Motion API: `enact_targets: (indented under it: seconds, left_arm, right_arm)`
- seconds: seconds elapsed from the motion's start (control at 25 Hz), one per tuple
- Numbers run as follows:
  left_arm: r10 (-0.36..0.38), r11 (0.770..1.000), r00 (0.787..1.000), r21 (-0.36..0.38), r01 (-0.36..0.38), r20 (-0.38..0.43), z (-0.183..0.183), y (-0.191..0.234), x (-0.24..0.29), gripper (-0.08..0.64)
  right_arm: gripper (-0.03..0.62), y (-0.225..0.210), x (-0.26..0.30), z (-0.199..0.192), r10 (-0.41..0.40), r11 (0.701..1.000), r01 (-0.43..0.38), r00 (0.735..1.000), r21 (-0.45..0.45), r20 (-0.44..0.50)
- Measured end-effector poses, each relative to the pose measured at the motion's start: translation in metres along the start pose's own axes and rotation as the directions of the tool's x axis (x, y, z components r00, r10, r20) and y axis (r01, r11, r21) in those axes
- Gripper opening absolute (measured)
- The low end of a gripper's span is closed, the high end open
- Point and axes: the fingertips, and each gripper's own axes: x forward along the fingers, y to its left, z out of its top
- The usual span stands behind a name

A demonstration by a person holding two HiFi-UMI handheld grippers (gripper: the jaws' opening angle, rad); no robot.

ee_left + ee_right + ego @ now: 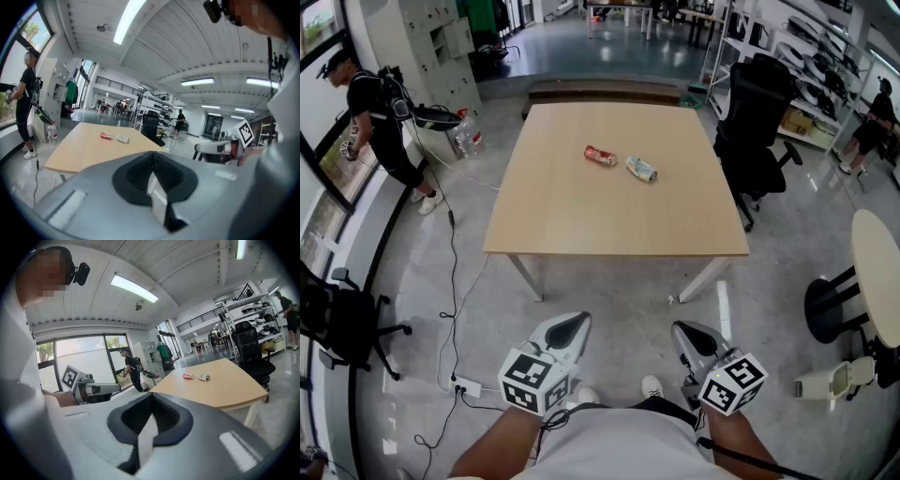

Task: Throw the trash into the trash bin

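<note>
Left gripper is hovering short of the tabletop's near edge, jaws pressed together, empty. Red wrapper and crumpled silvery piece are lying crosswise toward the far edge, well ahead. Right gripper, likewise closed and empty, is sitting nearer the silvery piece.

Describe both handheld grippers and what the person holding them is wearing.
The left gripper and right gripper match: smooth light-grey shells tapering to rounded tips, with black ribbed lining round the jaws. Each carries a white cube printed with black square markers. The person wears a white top with a black cord across it, and white shoes.
</note>
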Motion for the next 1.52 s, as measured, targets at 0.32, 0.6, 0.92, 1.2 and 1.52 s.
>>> enact_targets:
  seconds: [0.32, 0.6, 0.92, 1.2, 1.52]
  left_arm:
    - [-0.028, 0.999, 0.999, 0.034, 0.029, -0.017, -0.003, 0.011, 0.001, 0.008]
    - [-0.047, 0.999, 0.998, 0.011, 0.048, -0.036, -0.009, 0.016, -0.001, 0.008]
    - [-0.076, 0.997, 0.997, -0.006, 0.076, -0.034, -0.018, 0.009, -0.009, 0.008]
    - [-0.048, 0.999, 0.998, 0.0, 0.048, -0.044, -0.018, 0.021, -0.014, 0.008]
    - [-0.012, 0.999, 0.998, -0.053, 0.009, -0.064, -0.02, 0.024, 0.007, 0.008]
  right_arm:
    - [-0.002, 0.01, 0.012, -0.002, -0.005, 1.0, 0.005, 1.0, -0.011, -0.002]
    - [0.0, 0.026, 0.018, 0.005, -0.013, 1.0, 0.013, 1.0, -0.026, -0.003]
    - [0.0, 0.029, 0.014, -0.006, -0.036, 0.996, 0.031, 0.997, -0.081, -0.069]
    - [0.002, 0.037, 0.011, -0.022, -0.033, 0.996, 0.022, 0.991, -0.083, -0.128]
    - [0.001, 0.012, 0.016, -0.025, -0.008, 1.0, 0.006, 0.989, -0.017, -0.148]
